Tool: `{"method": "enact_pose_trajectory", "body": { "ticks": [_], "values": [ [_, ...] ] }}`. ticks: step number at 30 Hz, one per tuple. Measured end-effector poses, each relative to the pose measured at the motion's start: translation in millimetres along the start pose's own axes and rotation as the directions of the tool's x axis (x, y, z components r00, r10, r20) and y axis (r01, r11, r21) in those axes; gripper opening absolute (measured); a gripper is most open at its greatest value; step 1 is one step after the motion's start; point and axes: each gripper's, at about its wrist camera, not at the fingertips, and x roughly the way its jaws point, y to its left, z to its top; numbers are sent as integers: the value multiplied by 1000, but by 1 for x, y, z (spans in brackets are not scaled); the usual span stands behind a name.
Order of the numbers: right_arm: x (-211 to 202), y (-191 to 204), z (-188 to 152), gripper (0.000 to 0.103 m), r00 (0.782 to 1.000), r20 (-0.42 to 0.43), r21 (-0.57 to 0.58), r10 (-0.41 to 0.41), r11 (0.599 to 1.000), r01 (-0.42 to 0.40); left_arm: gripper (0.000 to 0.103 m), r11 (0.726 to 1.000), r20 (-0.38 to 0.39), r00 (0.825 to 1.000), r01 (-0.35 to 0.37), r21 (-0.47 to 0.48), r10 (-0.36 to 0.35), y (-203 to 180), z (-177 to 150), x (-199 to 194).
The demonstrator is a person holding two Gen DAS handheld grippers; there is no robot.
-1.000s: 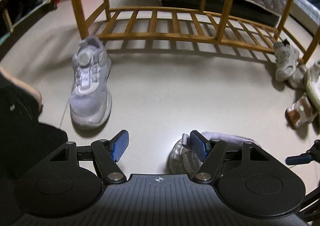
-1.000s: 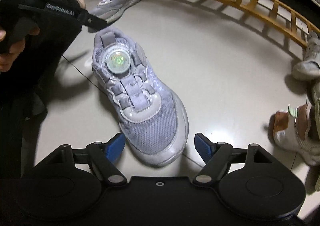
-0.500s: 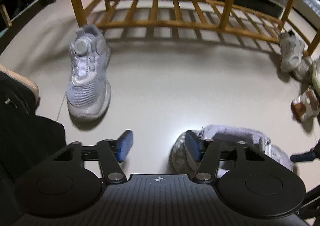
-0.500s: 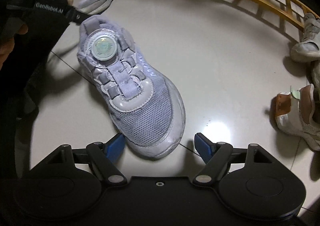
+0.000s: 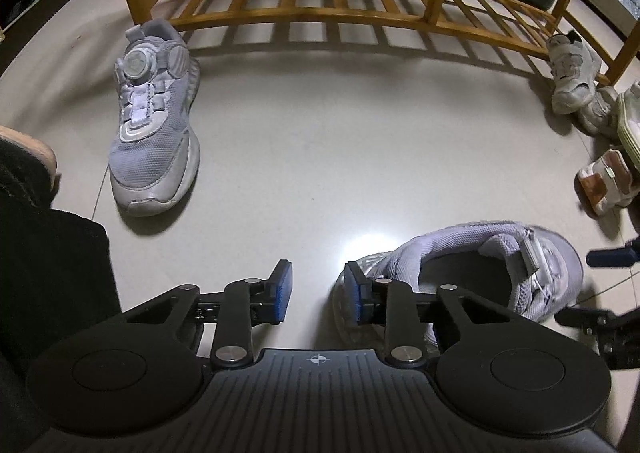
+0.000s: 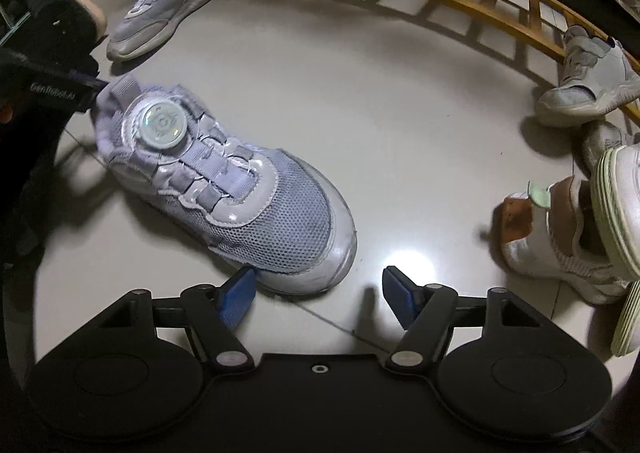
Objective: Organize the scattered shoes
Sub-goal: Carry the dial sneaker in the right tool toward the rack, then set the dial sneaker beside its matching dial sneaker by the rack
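Glossy pale tile floor lies before a slatted yellow wooden shoe rack [image 5: 360,17]. Since a second ago the left tongs [image 5: 318,295] have been closing, narrow now, beside the heel of a grey mesh dial-lace sneaker [image 6: 224,181], gripping nothing visible. Right tongs [image 6: 316,299], closing slightly, stand wide at its toe. Its twin [image 5: 154,121] waits near the rack.

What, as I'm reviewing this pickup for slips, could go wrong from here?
The left hand-held gripper is closing with only floor between its jaws; the near grey shoe sits outside them, so it may miss. The right hand-held gripper is closing with that shoe's toe off-centre between its jaws, and may push it.
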Motion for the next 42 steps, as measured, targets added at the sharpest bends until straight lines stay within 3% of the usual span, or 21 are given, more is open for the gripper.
{"method": "enact_pose_trajectory", "body": {
  "ticks": [4,11,17,24,31,39,42],
  "values": [
    [-3,14,1,73,1000,-8,-118,2,993,-2,15,1000,1,1000,-13,11,13,-2,4,5],
    [-7,29,9,81,1000,6,-285,-15,958,16,15,999,21,999,-32,44,31,-7,13,2],
    [2,32,9,82,999,-35,-293,23,956,-32,27,1000,48,999,-4,-7,4,0,6,-13],
    [-6,37,3,82,992,-79,-242,98,963,-115,30,998,57,998,-16,-64,20,5,7,-14],
    [-20,54,-3,82,971,-124,-266,203,936,-230,36,992,88,996,-6,-130,17,13,10,-17],
    [-22,79,18,82,995,-10,-467,97,880,-90,41,986,119,993,0,-167,20,21,9,-27],
    [-15,82,27,82,995,-2,-491,100,867,-88,44,985,143,989,-1,-173,26,25,11,-35]
  ]
}}
